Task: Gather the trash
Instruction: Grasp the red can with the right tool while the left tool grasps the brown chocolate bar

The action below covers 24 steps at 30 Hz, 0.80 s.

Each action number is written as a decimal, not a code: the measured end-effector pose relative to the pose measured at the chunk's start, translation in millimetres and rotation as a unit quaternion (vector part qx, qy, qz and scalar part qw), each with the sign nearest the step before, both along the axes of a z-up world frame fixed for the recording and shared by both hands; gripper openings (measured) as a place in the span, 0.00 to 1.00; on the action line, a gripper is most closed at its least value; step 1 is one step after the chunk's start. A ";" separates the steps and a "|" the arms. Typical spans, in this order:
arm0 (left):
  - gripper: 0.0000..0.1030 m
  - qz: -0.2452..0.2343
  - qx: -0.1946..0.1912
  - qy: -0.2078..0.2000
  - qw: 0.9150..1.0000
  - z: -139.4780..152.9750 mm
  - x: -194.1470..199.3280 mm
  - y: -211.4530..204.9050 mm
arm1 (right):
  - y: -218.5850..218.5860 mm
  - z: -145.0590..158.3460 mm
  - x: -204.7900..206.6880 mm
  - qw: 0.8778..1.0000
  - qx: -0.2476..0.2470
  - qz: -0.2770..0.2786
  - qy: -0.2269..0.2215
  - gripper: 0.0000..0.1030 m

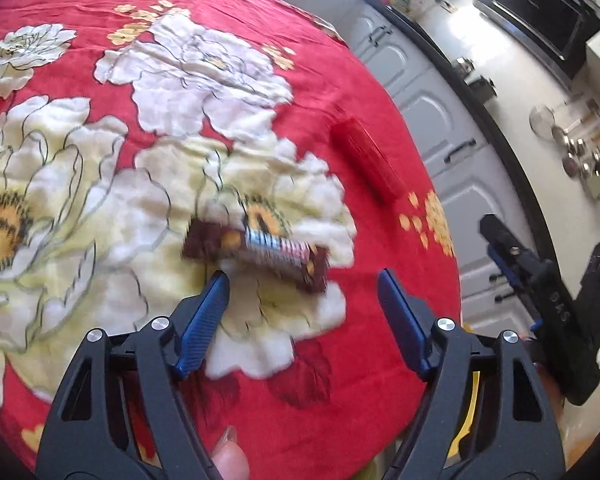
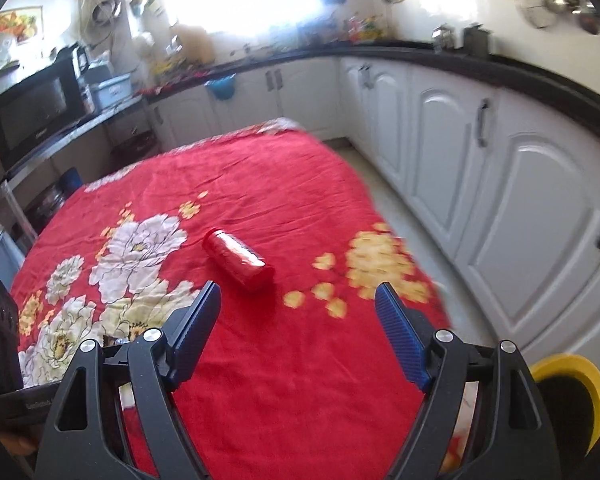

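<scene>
While both tongs hang spread and empty, the left tongs (image 1: 302, 282) near the brown printed candy wrapper (image 1: 256, 250) at frame centre; next, close on it.

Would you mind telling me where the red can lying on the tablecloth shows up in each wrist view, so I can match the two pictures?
Left wrist view: the red can lies on its side right of centre, near the table's right edge, beyond the candy bar wrapper.
Right wrist view: the red can lies at centre, just ahead of the open jaws.
Shared landmark: the white flower printed on the red tablecloth, left of the can in both.
</scene>
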<state>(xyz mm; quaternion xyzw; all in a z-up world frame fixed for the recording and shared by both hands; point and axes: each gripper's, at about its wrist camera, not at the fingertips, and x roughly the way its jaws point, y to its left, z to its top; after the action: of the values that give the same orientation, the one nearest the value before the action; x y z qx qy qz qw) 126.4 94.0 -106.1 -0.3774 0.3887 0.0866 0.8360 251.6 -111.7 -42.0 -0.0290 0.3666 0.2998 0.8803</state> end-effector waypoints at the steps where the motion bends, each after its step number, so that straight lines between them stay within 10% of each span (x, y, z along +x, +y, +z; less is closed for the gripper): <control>1: 0.66 0.006 -0.004 0.001 1.000 -0.2 2.3 3.4 | 6.5 -2.4 4.1 1.000 -0.003 0.005 0.001 0.74; 5: 0.65 0.017 -0.009 0.003 1.000 -1.1 11.5 13.5 | 44.2 -17.2 23.9 0.998 -0.036 0.044 0.004 0.74; 15: 0.24 0.030 0.027 0.011 0.999 -6.5 21.6 32.7 | 97.3 -43.2 60.3 0.992 -0.060 0.101 0.047 0.63; 24: 0.15 0.004 0.074 0.008 0.997 -6.3 21.1 28.9 | 112.4 -64.7 53.8 0.989 -0.081 0.111 0.063 0.40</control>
<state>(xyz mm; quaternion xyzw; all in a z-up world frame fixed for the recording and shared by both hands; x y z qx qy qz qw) 147.5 122.9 -112.3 -0.3152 0.3867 0.1218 0.8581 305.4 0.6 -106.7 -0.1218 0.4386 0.3658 0.8118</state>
